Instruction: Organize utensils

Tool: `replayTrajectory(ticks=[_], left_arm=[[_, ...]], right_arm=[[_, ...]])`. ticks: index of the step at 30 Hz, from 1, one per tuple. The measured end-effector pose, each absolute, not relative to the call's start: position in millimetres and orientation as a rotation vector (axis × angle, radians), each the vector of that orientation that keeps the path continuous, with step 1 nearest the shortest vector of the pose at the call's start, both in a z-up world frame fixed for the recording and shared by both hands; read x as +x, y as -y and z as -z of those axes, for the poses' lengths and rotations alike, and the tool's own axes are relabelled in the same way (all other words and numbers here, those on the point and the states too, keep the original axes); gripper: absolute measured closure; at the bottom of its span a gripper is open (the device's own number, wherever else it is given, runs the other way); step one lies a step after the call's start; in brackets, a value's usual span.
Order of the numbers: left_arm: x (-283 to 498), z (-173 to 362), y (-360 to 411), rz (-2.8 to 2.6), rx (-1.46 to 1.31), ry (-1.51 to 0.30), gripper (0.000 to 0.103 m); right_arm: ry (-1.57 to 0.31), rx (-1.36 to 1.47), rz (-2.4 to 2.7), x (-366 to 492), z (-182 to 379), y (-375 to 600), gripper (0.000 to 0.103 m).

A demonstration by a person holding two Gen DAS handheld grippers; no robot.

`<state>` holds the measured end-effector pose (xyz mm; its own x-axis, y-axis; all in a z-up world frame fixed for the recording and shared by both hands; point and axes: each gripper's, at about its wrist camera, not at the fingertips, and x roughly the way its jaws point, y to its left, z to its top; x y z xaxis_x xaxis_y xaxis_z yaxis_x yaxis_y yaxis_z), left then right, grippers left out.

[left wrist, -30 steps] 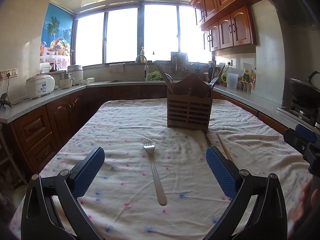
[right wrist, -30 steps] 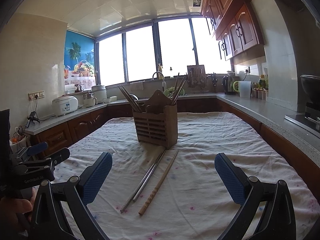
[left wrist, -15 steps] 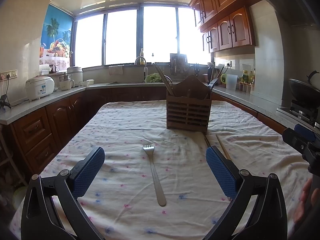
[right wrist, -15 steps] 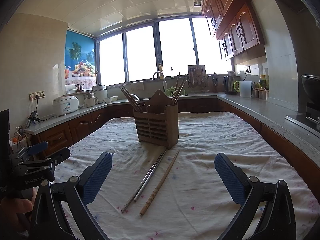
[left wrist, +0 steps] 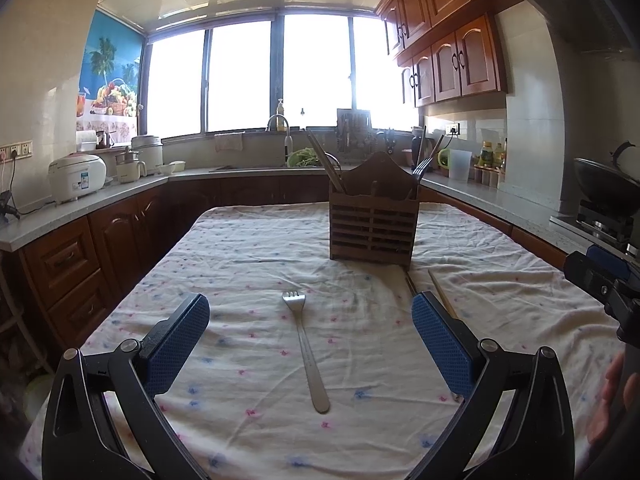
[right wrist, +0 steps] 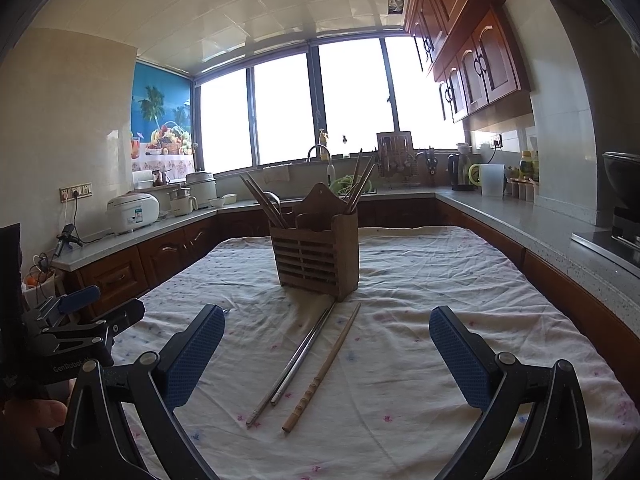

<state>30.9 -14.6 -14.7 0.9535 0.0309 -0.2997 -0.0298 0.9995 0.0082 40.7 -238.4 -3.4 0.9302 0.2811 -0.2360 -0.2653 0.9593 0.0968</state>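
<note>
Utensils laid out before a slatted wooden holder [left wrist: 373, 222]

A steel fork [left wrist: 306, 348] is laid flat, tines toward the holder — well apart from it. Metal chopsticks [right wrist: 298, 358] and a wooden chopstick [right wrist: 323, 366] are laid side by side near its corner; more chopsticks are stood inside it — tilted outward.

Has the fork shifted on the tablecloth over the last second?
No. The fork lies at the same spot and angle, tines toward the wooden utensil holder, between the left hand-held gripper fingers.
</note>
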Motion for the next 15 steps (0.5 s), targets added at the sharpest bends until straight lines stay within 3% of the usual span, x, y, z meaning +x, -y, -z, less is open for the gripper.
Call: replayTrajectory(ticks=[15], left_arm=[[31.3,13.3,15.0,-0.023,0.004,-0.301,0.0]], right_arm=[[-0.249,0.065,-0.282,40.1,2.6,238.8,0.0]])
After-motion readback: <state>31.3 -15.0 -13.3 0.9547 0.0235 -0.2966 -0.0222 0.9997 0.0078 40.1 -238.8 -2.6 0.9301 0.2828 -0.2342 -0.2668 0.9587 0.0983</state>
